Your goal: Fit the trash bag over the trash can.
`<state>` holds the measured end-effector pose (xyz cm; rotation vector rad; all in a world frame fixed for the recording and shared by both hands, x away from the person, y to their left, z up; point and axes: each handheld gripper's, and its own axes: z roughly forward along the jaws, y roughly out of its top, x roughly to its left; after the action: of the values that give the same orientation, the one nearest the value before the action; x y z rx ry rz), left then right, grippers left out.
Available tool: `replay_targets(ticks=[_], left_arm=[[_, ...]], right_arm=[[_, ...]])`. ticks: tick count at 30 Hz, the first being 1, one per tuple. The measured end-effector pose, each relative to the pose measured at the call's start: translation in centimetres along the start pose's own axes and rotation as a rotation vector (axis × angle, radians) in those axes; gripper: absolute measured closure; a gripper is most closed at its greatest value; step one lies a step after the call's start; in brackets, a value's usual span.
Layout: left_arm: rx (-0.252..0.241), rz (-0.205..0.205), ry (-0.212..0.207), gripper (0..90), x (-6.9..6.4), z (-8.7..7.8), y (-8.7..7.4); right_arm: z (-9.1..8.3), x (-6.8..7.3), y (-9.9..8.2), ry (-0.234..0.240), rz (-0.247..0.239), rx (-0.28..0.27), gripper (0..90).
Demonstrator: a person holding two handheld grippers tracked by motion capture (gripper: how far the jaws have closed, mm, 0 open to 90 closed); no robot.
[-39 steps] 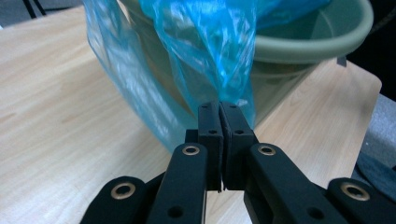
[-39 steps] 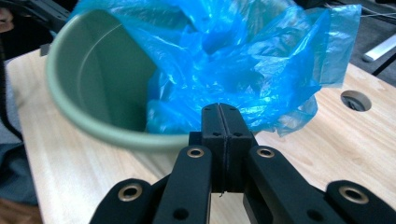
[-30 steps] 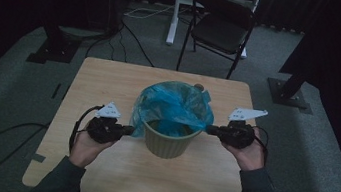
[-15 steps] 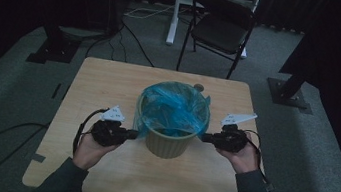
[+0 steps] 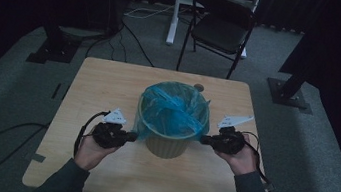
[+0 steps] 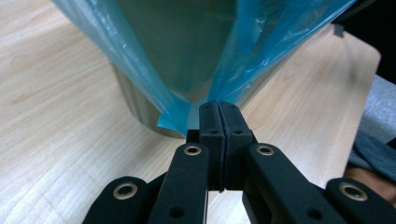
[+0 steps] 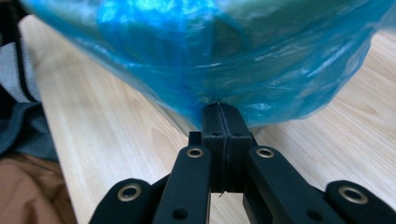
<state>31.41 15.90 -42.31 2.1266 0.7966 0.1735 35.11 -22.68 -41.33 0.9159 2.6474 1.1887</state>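
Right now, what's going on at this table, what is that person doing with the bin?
A person is fitting a blue plastic bag into a small beige bin that stands on the wooden table. The left gripper is shut on the bag's edge at the bin's left side, and the right gripper is shut on the edge at the right side. The bag's mouth is drawn outward over the rim, hanging down the outside of the bin on both sides.

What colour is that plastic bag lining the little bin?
Translucent blue. The bag shows best in the left gripper view, stretched over the pale olive bin.
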Motion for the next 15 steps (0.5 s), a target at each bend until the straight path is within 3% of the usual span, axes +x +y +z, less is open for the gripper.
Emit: replay_targets(ticks=[4, 8, 12, 15], left_arm=[[-0.009, -0.019, -0.021, 88.9, 0.2, -0.2, -0.2], [0.011, -0.009, -0.022, 88.9, 0.0, 0.3, -0.5], [0.043, -0.005, 0.027, 89.3, 0.4, 0.6, -0.8], [0.039, -0.06, 0.034, 89.4, 1.6, 0.7, -1.6]], right_arm=[[0.3, -0.2, -0.1, -0.024, 0.004, 0.031, 90.0], [0.7, 0.2, -0.1, -0.053, -0.021, 0.069, 90.0], [0.7, 0.7, 0.0, -0.025, -0.044, 0.057, 90.0], [0.4, 1.0, 0.2, -0.006, -0.058, 0.03, 89.9]])
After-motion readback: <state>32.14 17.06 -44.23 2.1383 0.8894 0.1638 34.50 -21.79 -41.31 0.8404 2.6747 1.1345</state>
